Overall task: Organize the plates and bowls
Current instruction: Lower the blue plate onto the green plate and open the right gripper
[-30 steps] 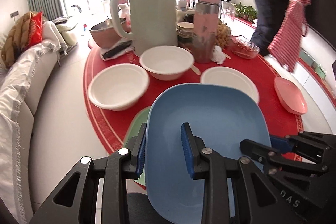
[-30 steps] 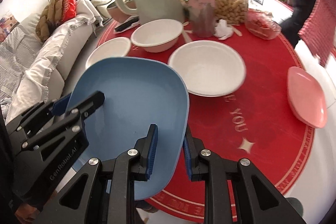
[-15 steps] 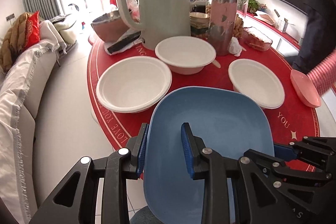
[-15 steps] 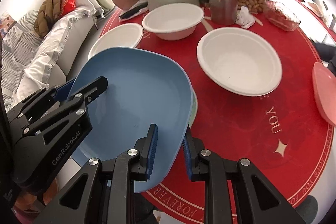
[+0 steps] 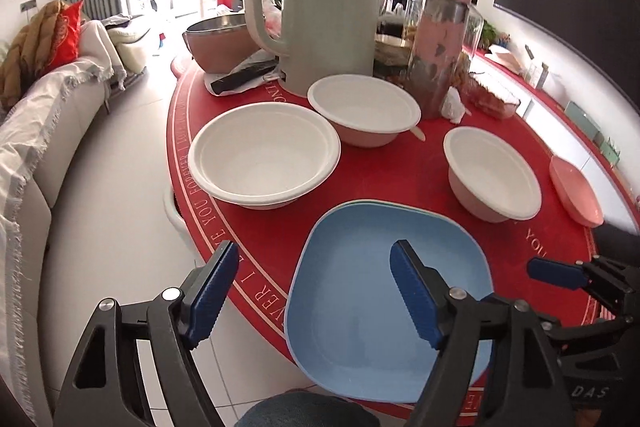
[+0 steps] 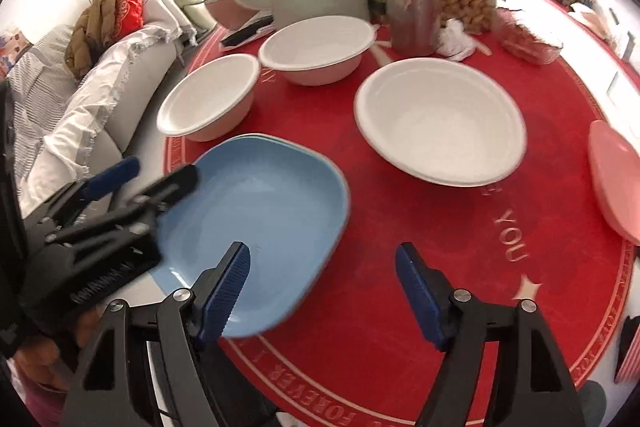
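We stand both grippers wide over the red table (image 5: 404, 171), their jaws having just been opening, nothing pinched between the pads. The blue plate (image 5: 384, 291) lies directly ahead of the left gripper (image 5: 312, 291), its near edge passing under the open jaws; in the right-wrist view the blue plate (image 6: 256, 223) sits ahead and to the left of the right gripper (image 6: 322, 291), only the left pad over it. A thin green rim (image 5: 360, 203) shows beneath the plate's far edge, so it appears to rest on a second plate. Three white bowls (image 5: 264, 157) wait farther ahead, a pink plate (image 5: 574, 189) well off to the right. We judge the plate stiff, light and glossy, likely slippery, so the raised rim is the place to pinch. The bowls look thin and light, probably easy to dent; we would take each by its rolled lip.
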`<state>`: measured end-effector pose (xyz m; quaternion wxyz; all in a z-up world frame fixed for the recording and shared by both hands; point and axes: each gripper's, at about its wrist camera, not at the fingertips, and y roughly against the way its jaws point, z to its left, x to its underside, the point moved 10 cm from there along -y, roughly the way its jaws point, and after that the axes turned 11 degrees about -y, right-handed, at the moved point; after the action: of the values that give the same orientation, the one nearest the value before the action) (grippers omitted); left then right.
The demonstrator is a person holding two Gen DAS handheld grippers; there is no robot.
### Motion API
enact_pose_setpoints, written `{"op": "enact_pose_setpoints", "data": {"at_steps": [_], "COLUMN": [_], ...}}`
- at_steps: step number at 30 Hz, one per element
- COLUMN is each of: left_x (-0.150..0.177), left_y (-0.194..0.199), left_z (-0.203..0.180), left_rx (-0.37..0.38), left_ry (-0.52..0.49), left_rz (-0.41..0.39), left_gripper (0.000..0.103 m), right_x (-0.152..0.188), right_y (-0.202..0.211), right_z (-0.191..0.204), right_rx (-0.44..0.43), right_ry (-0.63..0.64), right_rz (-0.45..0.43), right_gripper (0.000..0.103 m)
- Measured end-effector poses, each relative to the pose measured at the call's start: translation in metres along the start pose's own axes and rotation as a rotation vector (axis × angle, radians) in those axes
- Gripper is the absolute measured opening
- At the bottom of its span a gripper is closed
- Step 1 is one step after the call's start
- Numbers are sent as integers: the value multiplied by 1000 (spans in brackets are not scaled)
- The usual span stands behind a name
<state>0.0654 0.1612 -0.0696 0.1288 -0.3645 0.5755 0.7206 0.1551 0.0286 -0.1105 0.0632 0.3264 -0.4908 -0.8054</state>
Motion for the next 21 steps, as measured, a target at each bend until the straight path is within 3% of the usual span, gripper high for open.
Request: {"op": "enact_pose_setpoints", "data": {"at_steps": [8,17,21], "left_x": [14,26,31], "left_y": [1,-5,-10], "left_z": [-11,-2,-7], "left_rx": [-27,-47,-45], "left_ry": [-26,8,7], "left_rz": [4,34,51], "left_gripper": [82,82,82], "right_x": [15,45,54], "right_y": [-3,7,0], "right_z": [-17,11,17], "right_rx": [15,-62,-36], "right_ry": [-3,149,199], "right_rz": [13,-18,-11], "right_gripper": [76,76,76]}}
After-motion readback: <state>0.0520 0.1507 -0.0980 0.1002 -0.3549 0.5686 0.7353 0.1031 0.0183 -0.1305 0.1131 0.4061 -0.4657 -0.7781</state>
